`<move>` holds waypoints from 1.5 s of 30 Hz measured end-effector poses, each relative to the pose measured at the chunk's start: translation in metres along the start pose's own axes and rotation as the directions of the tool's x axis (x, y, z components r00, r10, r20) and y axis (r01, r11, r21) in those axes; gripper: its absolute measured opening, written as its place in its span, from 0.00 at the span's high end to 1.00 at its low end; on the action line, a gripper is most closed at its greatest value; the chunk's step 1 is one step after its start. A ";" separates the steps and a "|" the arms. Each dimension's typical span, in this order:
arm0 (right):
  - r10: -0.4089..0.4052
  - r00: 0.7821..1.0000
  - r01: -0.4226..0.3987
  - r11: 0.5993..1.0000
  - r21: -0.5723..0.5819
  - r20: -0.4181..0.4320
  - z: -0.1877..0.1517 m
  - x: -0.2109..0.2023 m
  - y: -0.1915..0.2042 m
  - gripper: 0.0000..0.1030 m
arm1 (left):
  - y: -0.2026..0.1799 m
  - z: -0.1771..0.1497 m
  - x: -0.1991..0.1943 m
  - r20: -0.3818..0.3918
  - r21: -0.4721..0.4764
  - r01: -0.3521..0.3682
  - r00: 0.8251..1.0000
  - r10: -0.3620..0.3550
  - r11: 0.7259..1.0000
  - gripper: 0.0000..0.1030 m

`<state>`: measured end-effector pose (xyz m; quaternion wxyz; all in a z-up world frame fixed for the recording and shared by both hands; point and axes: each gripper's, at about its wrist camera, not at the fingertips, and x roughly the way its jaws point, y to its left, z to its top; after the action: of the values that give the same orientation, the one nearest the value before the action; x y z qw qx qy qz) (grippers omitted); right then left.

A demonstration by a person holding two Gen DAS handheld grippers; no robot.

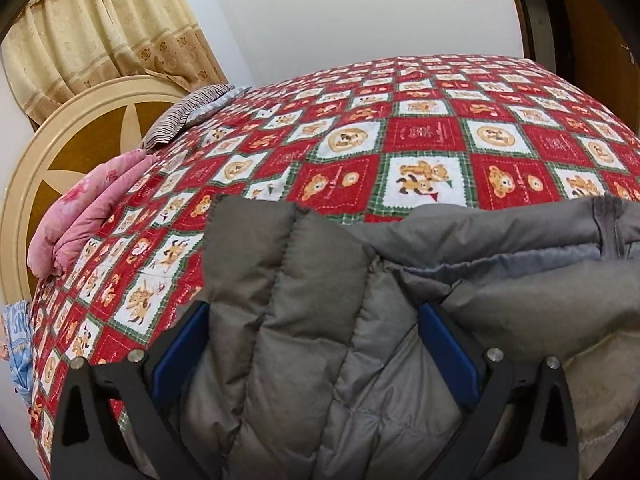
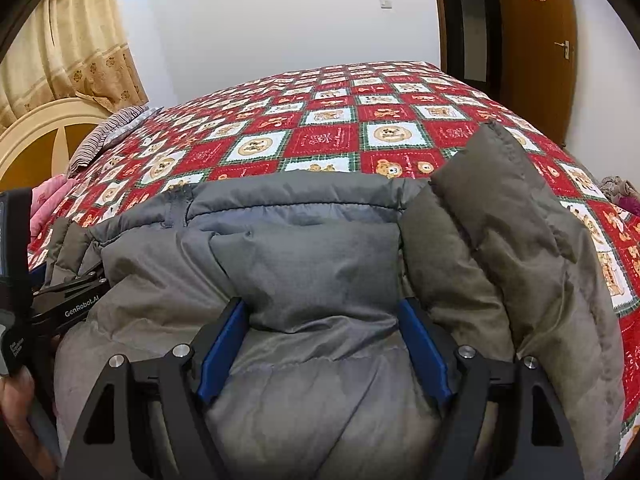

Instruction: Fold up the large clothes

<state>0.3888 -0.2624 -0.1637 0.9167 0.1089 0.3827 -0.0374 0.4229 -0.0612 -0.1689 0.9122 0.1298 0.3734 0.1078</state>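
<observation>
While both tools press down into the padding, the grey puffer jacket (image 1: 320, 320) fills the near part of each wrist view, lying on the bed at its near edge. The left tool (image 1: 314, 344) has its blue pads set wide, with a thick quilted sleeve bunched between them; the fabric bulges against both pads, so it looks gripped, though the hold is a loose, broad one. The right tool (image 2: 324, 344) likewise straddles a fat fold of the jacket's body, its jaws spread far apart and the cloth filling the gap up to both pads. In the right wrist view the left tool's black frame, marked with white lettering, shows at the left edge, with a hand (image 2: 16, 408) below it.

Just past the pads, the jacket's zipper edge and lighter grey lining run across, and a second sleeve (image 2: 500, 216) lies folded up along the right side. Beyond the jacket spreads the red patchwork bedspread (image 1: 420, 132) with bear squares. Further on, at the left, lie a pink quilt (image 1: 84, 216) and a striped pillow (image 1: 188, 116) against the cream headboard (image 1: 48, 132). Farthest stand the curtain (image 1: 100, 32), white wall and brown door (image 2: 536, 60).
</observation>
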 end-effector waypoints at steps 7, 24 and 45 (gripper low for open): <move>-0.005 1.000 0.005 1.000 -0.001 -0.026 0.001 0.007 -0.001 0.23 | -0.003 0.000 0.005 -0.016 0.011 -0.005 1.000 0.005 1.000 0.00; -0.076 0.994 0.072 0.996 -0.053 -0.077 0.000 0.020 0.009 0.21 | -0.006 -0.001 0.007 -0.018 0.023 -0.021 1.000 0.021 1.000 0.00; -0.125 0.988 0.118 0.989 -0.090 -0.086 -0.001 0.024 0.015 0.20 | -0.007 -0.002 0.009 -0.029 0.041 -0.031 0.999 0.032 0.999 0.00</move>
<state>0.4075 -0.2470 -0.1785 0.8979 0.0481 0.4315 -0.0720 0.4286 -0.0650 -0.1780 0.9020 0.1524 0.3868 0.1165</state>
